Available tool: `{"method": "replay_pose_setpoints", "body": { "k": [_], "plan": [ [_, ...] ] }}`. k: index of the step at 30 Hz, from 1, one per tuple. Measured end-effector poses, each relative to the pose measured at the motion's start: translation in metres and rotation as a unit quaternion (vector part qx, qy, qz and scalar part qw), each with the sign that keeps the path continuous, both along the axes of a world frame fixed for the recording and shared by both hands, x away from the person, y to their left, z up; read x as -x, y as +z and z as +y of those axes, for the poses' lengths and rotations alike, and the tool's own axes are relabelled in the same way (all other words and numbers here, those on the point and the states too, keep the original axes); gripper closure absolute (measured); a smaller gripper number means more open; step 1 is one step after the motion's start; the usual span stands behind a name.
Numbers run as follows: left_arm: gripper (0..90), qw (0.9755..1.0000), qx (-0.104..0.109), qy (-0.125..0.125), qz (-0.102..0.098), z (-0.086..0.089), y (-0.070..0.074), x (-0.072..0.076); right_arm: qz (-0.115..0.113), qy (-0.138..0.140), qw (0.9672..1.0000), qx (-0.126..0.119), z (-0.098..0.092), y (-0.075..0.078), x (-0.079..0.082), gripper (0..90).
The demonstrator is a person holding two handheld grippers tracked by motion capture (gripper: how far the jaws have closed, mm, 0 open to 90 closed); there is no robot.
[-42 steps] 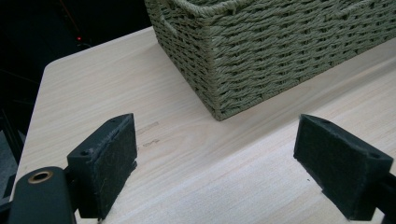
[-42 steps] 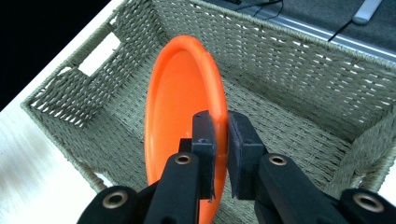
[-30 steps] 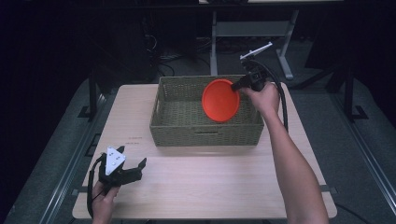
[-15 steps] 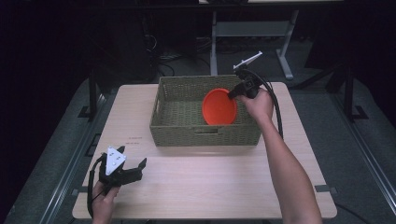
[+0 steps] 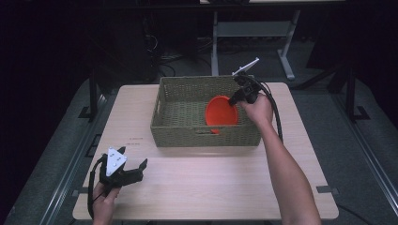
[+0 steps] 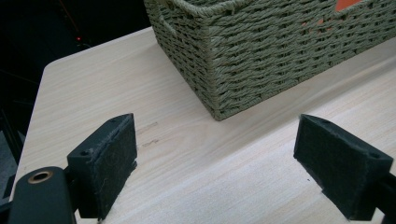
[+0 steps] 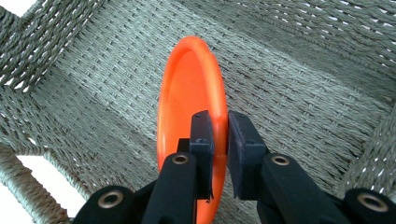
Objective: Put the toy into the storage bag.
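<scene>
An orange plate (image 5: 220,115) stands on edge inside the woven green basket (image 5: 206,136), low over its floor. My right gripper (image 5: 233,101) reaches in over the basket's right wall and is shut on the plate's rim. In the right gripper view the rim of the orange plate (image 7: 187,93) sits between the pads of the right gripper (image 7: 221,128). Those jaws have just been opening a little, with the rim still between them. My left gripper (image 5: 140,171) rests open on the table's near left corner. The left gripper (image 6: 215,154) holds nothing and faces the basket (image 6: 261,51).
The basket stands at the back middle of the light wooden table (image 5: 211,183). A black cable (image 5: 277,117) trails from the right gripper along the forearm. Dark floor and a metal stand (image 5: 248,33) lie beyond the table's far edge.
The right hand has lowered the plate from above the basket's rim down into the basket. The left gripper has stayed where it was.
</scene>
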State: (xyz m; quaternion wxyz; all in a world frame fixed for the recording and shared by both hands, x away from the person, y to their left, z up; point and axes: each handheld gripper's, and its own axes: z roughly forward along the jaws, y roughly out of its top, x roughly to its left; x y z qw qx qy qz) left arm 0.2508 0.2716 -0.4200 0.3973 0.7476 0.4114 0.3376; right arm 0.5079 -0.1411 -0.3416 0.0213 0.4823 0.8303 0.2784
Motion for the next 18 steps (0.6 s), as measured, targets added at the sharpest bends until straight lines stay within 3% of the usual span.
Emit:
{"method": "replay_pose_setpoints", "body": {
  "k": [9, 11, 18],
  "plan": [
    [12.8, 1.0000, -0.004, -0.001, 0.000, -0.001, 0.000, 0.000, -0.004, -0.010, 0.9998, -0.014, -0.008, 0.007, 0.003, 75.3],
    [12.8, 1.0000, -0.003, 0.000, -0.001, -0.001, 0.000, 0.000, 0.002, -0.006, 0.9996, -0.029, -0.011, 0.007, 0.003, 74.7],
    [12.8, 1.0000, -0.004, -0.001, 0.001, -0.002, 0.000, -0.001, 0.001, 0.004, 0.9989, -0.046, -0.013, 0.010, 0.007, 69.9]
  ]
}}
